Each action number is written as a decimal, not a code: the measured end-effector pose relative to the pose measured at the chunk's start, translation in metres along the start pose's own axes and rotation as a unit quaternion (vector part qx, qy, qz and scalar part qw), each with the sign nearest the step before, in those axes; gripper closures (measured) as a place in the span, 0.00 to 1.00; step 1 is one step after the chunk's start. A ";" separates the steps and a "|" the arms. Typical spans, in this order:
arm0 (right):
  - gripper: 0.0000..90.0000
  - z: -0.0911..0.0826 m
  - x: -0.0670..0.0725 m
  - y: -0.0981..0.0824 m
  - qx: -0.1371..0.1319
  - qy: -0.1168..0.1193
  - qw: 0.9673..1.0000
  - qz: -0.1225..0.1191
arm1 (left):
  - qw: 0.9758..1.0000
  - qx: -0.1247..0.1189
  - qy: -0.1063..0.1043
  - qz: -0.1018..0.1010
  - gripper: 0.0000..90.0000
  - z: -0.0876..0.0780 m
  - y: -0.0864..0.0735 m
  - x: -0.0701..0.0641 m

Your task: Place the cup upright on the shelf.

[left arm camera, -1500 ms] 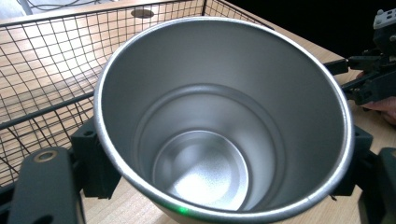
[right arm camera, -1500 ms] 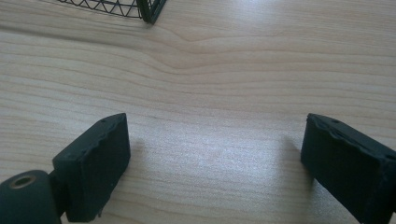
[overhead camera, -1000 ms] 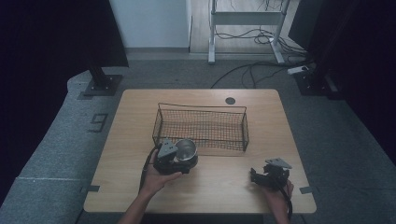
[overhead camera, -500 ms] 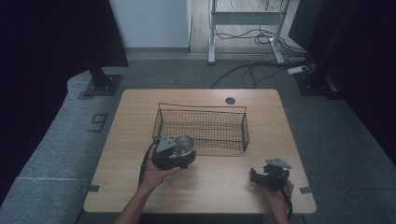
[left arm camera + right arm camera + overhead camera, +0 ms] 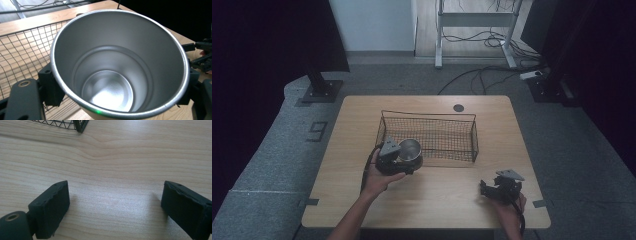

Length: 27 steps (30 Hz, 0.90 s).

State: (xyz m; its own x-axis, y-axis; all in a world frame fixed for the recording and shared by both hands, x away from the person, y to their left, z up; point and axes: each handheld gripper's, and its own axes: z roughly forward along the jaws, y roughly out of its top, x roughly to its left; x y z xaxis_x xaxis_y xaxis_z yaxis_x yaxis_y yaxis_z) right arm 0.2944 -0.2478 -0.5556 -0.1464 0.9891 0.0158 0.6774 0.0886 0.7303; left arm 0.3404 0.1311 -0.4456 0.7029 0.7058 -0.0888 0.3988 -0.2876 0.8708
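A shiny steel cup (image 5: 410, 148) is held in my left gripper (image 5: 408, 158) just in front of the wire basket's (image 5: 427, 114) near left corner. In the left gripper view the empty cup (image 5: 117, 75) sits mouth-up between the black jaws, which press on its sides, so the left gripper (image 5: 120, 86) is shut on it. The basket mesh (image 5: 25, 50) lies right behind it. My right gripper (image 5: 486, 189) rests low at the table's front right, open; its two fingers (image 5: 51, 207) stand wide apart over bare wood, with nothing between them.
The wooden table (image 5: 437, 200) has a round cable hole (image 5: 458, 108) at the back. A corner of the basket (image 5: 80, 125) is seen ahead of the right gripper. Stand feet and cables (image 5: 482, 75) lie on the floor beyond the table.
The left hand with the cup has shifted slightly away from the person, closer to the basket's front wall. The right gripper has not moved.
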 end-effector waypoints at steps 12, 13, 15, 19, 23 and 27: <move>0.09 0.000 0.000 0.000 0.000 0.000 1.000 0.001 | 1.000 -0.011 -0.005 -0.002 0.21 0.001 0.016 0.003; 0.09 0.000 0.000 0.000 0.000 0.000 1.000 0.001 | 1.000 -0.011 -0.005 -0.002 0.21 0.001 0.017 0.003; 0.09 0.000 0.000 0.000 0.001 -0.001 1.000 0.001 | 1.000 -0.010 -0.004 -0.001 0.21 0.002 0.019 0.004; 0.09 0.000 0.000 0.000 0.000 0.000 1.000 0.000 | 1.000 -0.010 -0.005 -0.003 0.21 0.003 0.023 0.006; 0.09 0.000 0.000 0.000 0.001 -0.001 1.000 0.000 | 1.000 -0.009 -0.005 -0.006 0.21 0.004 0.027 0.008; 0.09 0.000 0.000 0.000 0.000 -0.001 1.000 0.000 | 1.000 -0.007 -0.004 -0.008 0.21 0.006 0.029 0.011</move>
State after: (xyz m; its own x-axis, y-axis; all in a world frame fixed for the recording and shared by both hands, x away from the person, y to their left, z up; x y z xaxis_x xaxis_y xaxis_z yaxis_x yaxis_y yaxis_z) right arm 0.2944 -0.2478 -0.5555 -0.1448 0.9893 0.0152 0.6777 0.0879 0.7300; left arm 0.3630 0.1267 -0.4243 0.7012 0.7049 -0.1069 0.4018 -0.2669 0.8760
